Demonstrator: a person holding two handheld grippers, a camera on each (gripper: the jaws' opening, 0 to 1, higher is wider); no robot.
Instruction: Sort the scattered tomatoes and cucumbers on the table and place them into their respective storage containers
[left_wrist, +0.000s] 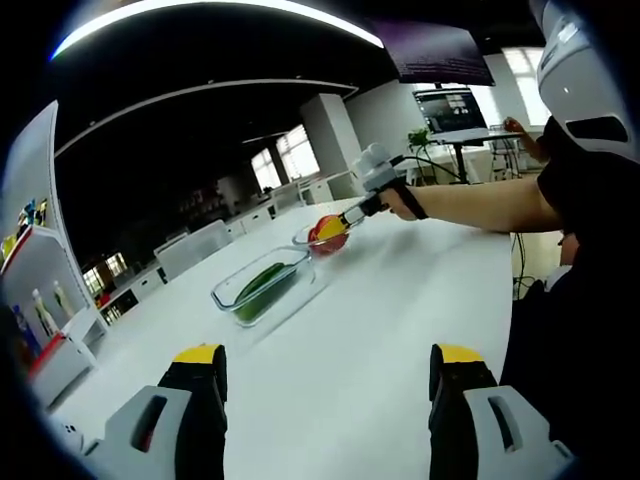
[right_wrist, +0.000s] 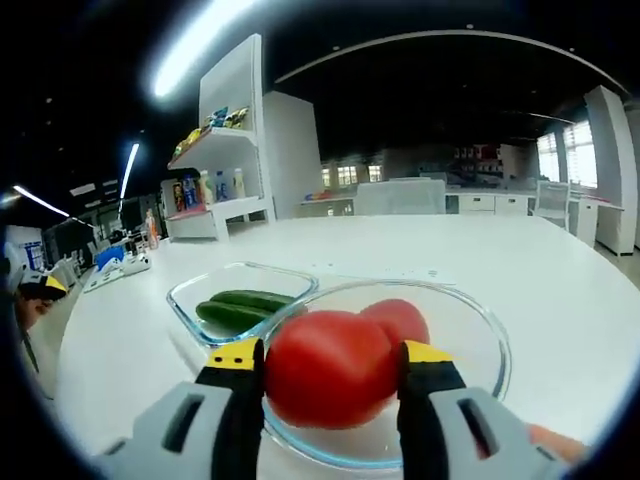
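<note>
Second tomato (right_wrist: 400, 318) half hidden behind gripped tomato (right_wrist: 328, 368); round bowl (right_wrist: 480, 330) near rim hidden.

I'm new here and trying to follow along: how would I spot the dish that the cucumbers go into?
Start at the big white table and find the two clear glass dishes side by side. The cucumber dish is the rectangular glass container, touching the round glass bowl with red tomatoes. Its squared shape with rounded corners and the dark green cucumbers inside set it apart.

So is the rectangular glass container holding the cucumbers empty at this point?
No: in the right gripper view two cucumbers lie inside the rectangular glass container, beside the round bowl.
</note>
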